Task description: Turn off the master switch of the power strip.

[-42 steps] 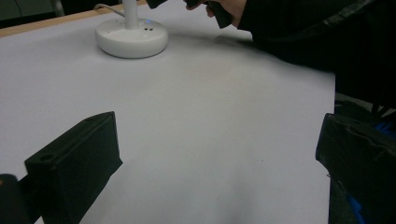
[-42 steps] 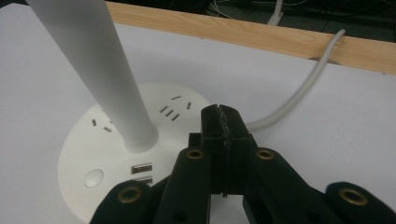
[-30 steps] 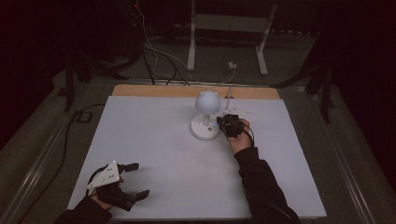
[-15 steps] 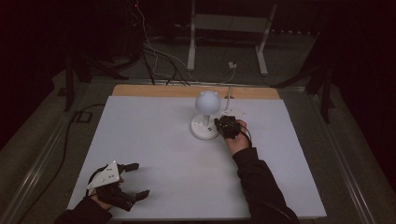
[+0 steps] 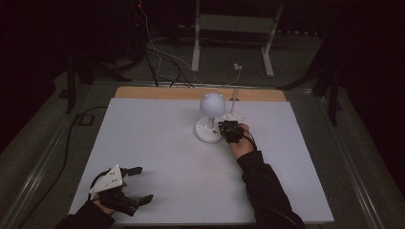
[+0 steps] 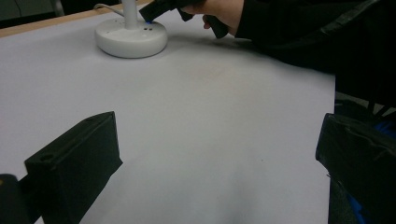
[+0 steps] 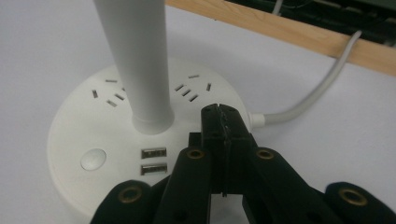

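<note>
A white desk lamp with a round globe head point(image 5: 212, 103) stands on a round white base point(image 5: 207, 132) at the table's far middle. The base point(image 7: 116, 140) carries socket slots, two USB ports point(image 7: 153, 160) and a round button point(image 7: 93, 159). My right gripper point(image 7: 221, 122) is shut with nothing between its jaws, tips over the base's right side next to the stem point(image 7: 137, 56). In the high view the right gripper point(image 5: 224, 131) sits at the base's right edge. My left gripper point(image 5: 138, 183) rests open near the table's front left corner, jaws wide point(image 6: 210, 154) over bare tabletop.
The lamp's white cable point(image 7: 317, 84) runs off the base toward the wooden back edge point(image 5: 200, 93). The white tabletop point(image 5: 167, 157) spreads between the two hands. Dark floor with cables and a metal stand point(image 5: 229, 28) lies beyond the table.
The right gripper has edged left, closer onto the lamp base. The left gripper has stayed still.
</note>
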`<state>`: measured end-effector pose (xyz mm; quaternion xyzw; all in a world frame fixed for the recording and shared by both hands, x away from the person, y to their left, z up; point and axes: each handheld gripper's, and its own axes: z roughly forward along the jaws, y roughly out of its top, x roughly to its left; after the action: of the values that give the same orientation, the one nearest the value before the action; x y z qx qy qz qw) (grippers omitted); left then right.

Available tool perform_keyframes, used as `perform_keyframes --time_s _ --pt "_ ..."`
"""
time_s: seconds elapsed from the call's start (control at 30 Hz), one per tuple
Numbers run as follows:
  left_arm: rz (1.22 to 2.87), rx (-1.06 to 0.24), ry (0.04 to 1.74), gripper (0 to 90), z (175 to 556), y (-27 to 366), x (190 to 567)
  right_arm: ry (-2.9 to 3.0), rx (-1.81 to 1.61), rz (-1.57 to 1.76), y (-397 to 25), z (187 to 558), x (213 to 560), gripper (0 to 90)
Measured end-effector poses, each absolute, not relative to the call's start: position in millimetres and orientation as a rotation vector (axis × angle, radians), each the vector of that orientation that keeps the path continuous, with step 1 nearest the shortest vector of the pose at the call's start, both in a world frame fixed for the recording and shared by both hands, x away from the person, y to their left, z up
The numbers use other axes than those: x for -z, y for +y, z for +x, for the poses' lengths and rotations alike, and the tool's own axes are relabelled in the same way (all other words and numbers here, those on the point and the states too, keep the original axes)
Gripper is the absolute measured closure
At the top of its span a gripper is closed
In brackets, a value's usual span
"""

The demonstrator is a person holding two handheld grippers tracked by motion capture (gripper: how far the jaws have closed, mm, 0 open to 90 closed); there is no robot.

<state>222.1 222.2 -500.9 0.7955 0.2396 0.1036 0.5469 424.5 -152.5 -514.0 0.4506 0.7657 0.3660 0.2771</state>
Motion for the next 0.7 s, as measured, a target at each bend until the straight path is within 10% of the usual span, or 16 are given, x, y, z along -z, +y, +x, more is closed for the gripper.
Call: perform_keyframes --time_s 0.7 --pt "1.881 -0.241 0.564 0.4 222.1 222.2 500.7 2.093 -0.962 1.188 -152.5 427.0 512.0 90.0"
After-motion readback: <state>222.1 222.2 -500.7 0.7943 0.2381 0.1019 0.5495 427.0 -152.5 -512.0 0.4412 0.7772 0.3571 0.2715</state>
